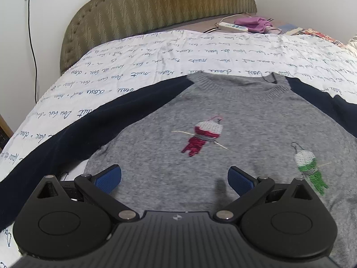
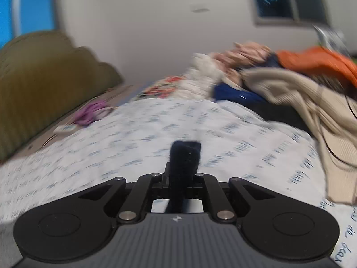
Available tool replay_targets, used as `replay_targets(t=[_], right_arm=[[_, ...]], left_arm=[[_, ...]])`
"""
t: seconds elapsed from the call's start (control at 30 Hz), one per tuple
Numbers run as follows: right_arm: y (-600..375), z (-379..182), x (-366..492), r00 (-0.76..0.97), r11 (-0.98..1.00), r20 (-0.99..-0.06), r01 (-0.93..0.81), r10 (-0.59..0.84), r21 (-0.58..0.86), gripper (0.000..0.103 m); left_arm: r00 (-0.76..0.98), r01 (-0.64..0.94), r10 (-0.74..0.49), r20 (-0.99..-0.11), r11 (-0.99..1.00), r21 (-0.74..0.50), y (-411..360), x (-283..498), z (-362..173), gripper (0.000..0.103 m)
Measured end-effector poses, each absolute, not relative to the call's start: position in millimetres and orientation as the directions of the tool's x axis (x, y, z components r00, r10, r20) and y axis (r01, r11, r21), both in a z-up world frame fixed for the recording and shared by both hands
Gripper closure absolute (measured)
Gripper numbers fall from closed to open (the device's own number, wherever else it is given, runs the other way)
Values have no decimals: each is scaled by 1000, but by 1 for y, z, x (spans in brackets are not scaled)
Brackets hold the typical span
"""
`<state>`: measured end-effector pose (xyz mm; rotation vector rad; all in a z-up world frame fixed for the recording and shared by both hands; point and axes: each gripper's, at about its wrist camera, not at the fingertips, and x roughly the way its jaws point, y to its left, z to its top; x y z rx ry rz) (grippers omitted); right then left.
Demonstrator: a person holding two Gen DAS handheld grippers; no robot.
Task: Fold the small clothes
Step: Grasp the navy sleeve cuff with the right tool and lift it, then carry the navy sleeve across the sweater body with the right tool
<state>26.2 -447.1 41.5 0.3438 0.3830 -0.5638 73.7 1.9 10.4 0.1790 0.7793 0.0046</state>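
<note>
A small grey knit sweater [image 1: 223, 116] with navy sleeves and embroidered red and green figures lies flat, front up, on a white bedsheet [image 1: 156, 53] with blue script. Its left navy sleeve [image 1: 84, 120] stretches out to the left. My left gripper [image 1: 174, 178] is open and empty, hovering over the sweater's lower body, blue pads apart. My right gripper [image 2: 185, 156] is shut on a navy sleeve end [image 2: 185, 154] that sticks up between its jaws, above the sheet [image 2: 145, 134]. The right wrist view is blurred.
An olive padded headboard [image 1: 156, 6] stands at the back. A power strip [image 1: 233, 26] and purple cloth [image 1: 254, 23] lie near it. A heap of clothes, beige [image 2: 301, 98], orange [image 2: 316, 60] and blue, sits at the right. A cable [image 1: 32, 44] hangs from a wall socket.
</note>
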Motion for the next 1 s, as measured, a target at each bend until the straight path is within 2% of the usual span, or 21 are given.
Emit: replay_targets(t=[0.23, 0.57, 1.0], right_arm=[[-339, 50, 64, 850, 919, -411, 388, -330, 65, 95], [-211, 27, 110, 874, 990, -470, 143, -119, 14, 95], [-137, 20, 127, 869, 995, -488, 38, -79, -94, 95]], left_arm=[[704, 35, 76, -706, 989, 141, 23, 81, 8, 0], [696, 8, 79, -713, 993, 118, 49, 85, 7, 0], [689, -17, 67, -721, 997, 77, 72, 88, 8, 0]])
